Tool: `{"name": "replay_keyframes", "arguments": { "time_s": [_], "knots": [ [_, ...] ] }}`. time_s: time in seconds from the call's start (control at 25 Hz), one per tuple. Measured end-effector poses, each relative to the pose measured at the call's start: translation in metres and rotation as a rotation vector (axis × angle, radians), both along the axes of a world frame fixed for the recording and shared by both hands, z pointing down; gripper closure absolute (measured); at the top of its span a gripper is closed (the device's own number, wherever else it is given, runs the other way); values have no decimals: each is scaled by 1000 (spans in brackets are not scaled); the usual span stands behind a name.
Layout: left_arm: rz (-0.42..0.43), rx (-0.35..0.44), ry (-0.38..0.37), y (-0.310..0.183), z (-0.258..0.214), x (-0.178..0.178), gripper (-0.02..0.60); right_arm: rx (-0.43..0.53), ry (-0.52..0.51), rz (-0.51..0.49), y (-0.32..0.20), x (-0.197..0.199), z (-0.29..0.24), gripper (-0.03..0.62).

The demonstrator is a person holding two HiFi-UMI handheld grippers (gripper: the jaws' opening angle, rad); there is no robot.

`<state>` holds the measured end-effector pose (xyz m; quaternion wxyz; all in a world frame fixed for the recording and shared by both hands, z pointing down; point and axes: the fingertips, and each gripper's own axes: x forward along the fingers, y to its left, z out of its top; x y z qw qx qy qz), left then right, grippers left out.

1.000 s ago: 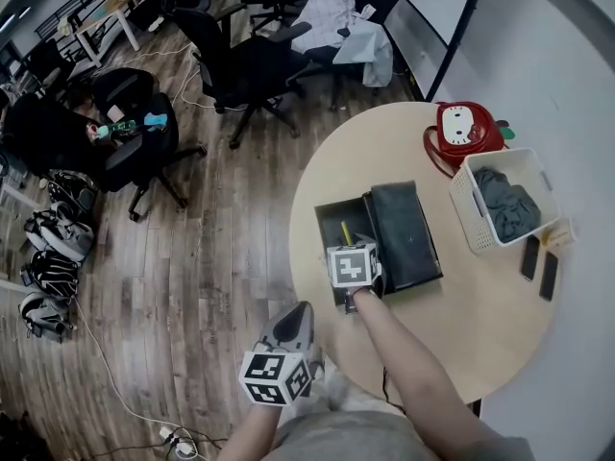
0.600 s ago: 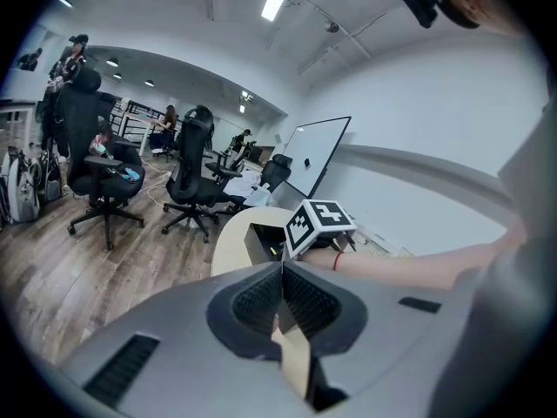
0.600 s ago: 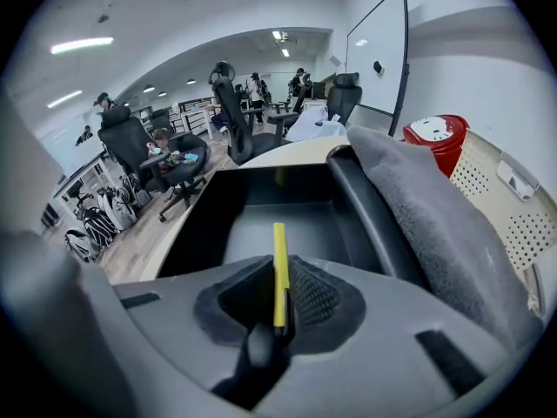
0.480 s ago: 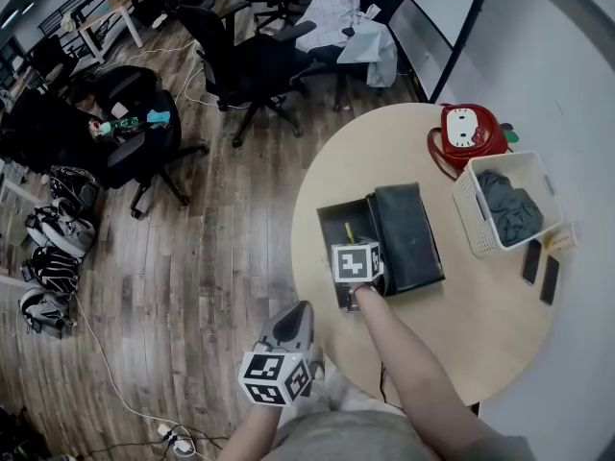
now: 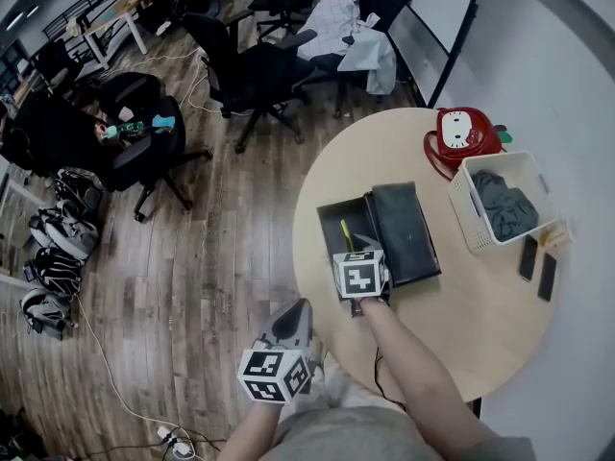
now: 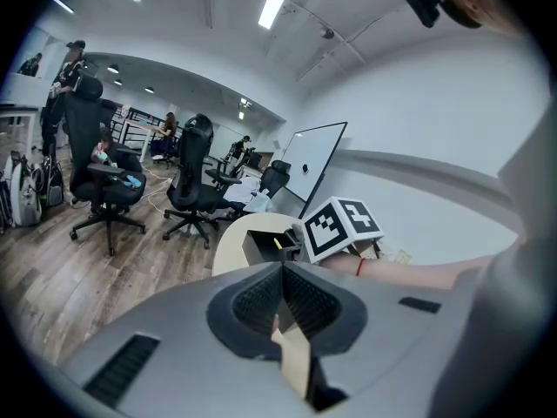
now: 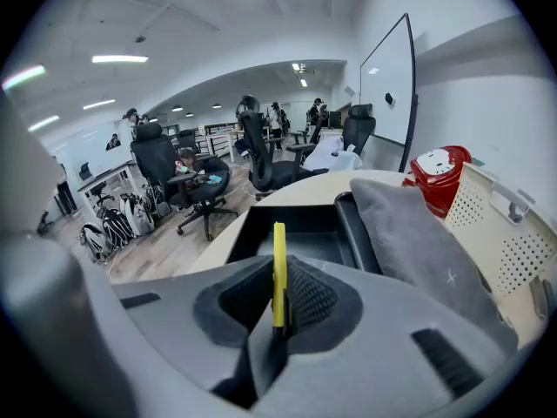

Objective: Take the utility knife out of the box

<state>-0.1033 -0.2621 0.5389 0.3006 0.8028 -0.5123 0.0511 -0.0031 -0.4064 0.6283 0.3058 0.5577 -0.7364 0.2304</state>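
Observation:
My right gripper (image 7: 279, 307) is shut on the yellow utility knife (image 7: 278, 264), which stands on edge between the pads and sticks out ahead of them. It hangs just above the near end of the open black box (image 7: 300, 229) on the round table. In the head view the knife (image 5: 345, 233) shows over the box (image 5: 334, 217), with my right gripper (image 5: 354, 250) behind it. The box's dark lid (image 5: 404, 230) lies flat to the right. My left gripper (image 5: 303, 307) is shut and empty, low off the table by the person's lap; its jaws (image 6: 281, 296) point toward the table.
A red bag (image 5: 464, 134) and a white basket (image 5: 468, 214) of grey cloth stand at the table's right side, with two dark phones (image 5: 538, 262) beside them. Office chairs (image 5: 250, 65) stand on the wooden floor beyond the table's (image 5: 317, 176) left edge.
My right gripper has drawn back a little toward the person and lifted, with the yellow knife now held in its jaws. The left gripper has stayed put.

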Motion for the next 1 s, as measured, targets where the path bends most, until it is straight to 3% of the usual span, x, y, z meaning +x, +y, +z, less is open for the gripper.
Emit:
{"name": "replay_keyframes", "arguments": {
  "time_s": [0.2,1.0],
  "knots": [
    [13,27,0,11,-12,4,578,79,-5,-20,18,0,-27,557],
    [63,117,-9,72,-52,5,578,328,-208,-46,142,3,-148,557]
  ]
}}
